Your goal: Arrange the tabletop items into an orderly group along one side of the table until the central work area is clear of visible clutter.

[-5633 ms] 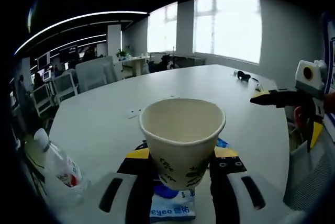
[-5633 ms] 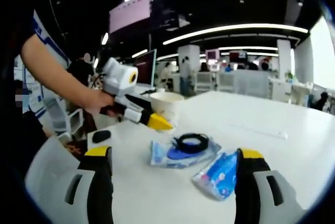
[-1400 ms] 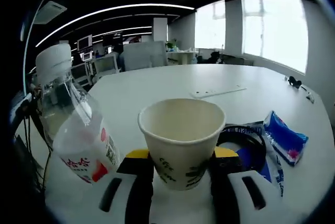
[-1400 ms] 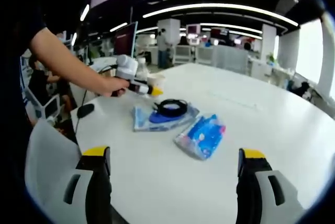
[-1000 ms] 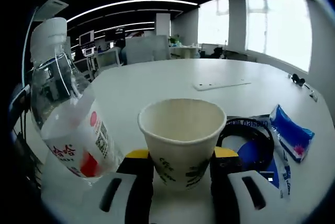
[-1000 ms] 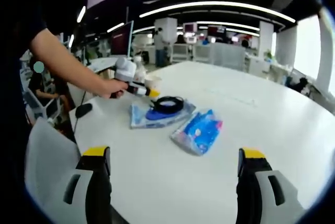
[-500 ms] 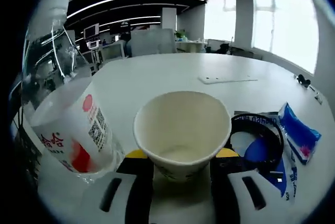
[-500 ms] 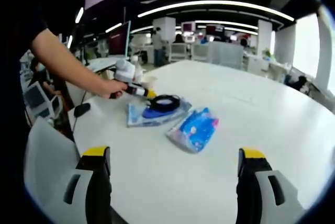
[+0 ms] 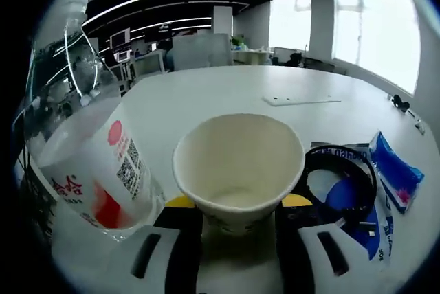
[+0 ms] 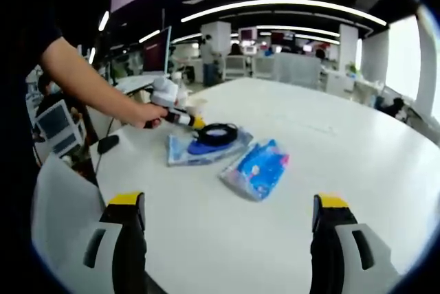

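Note:
My left gripper (image 9: 237, 206) is shut on a white paper cup (image 9: 237, 167) with green print, its mouth tipped toward the camera. A clear water bottle (image 9: 86, 150) with a red and white label stands close on the cup's left. To the right lies a black coiled cable (image 9: 340, 183) on a blue and white packet (image 9: 375, 232), then a blue tissue pack (image 9: 395, 174). In the right gripper view, a hand holds the left gripper (image 10: 180, 118) by the cup (image 10: 199, 106) near the table's left edge. My right gripper (image 10: 227, 235) is open over bare table, well short of the tissue pack (image 10: 256, 166).
The white table (image 10: 357, 163) stretches far to the right and back. A dark mouse (image 10: 108, 143) sits near the left edge, with a grey chair back (image 10: 62, 218) below it. A flat white strip (image 9: 302, 100) lies mid-table. Office desks and monitors stand beyond.
The left gripper carried the cup over beside the water bottle and tilted it so its inside shows. The right gripper pulled back from the packets and stayed open.

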{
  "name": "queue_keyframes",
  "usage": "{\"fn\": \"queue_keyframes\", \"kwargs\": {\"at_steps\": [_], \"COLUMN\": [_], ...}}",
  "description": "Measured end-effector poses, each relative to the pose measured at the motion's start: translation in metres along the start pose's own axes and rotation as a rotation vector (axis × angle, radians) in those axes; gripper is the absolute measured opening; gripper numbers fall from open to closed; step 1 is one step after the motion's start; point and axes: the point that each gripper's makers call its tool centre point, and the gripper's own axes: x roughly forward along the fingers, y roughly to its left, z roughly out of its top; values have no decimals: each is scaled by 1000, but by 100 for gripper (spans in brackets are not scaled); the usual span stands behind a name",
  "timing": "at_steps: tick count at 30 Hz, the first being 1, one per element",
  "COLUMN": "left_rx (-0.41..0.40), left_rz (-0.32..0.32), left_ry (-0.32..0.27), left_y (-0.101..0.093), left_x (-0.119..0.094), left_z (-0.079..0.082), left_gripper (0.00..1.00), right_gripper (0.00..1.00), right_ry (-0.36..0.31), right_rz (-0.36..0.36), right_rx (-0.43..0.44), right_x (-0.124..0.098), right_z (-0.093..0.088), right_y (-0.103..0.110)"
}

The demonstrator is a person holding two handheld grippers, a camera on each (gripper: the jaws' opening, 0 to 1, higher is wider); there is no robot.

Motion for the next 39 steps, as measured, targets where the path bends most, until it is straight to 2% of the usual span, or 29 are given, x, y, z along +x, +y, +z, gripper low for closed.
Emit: {"fn": "queue_keyframes", "kwargs": {"at_steps": [7,15,20,23,39], "left_rx": [-19,-69,-49,-32,-25], "left_rz": [-7,-8,-8,10,23], "left_ry": [2,-4,-1,24,22], "left_y": [0,-5,-6,-3,2], "left_x": [-2,-7,-9,-10,-5], "left_z": [-2,-6,-7,-11,-5], "left_gripper": [41,47,43,38,36], "right_gripper": [100,100,100,100,100], "right_ry": [0,0,-6,-1,3], "right_rz": [5,14,15,18,14], "right_rx": [1,0,0,1,6], "right_x": [1,2,2,2,2], "right_z": [1,2,5,3,1], "right_y": [3,7,9,10,9]}}
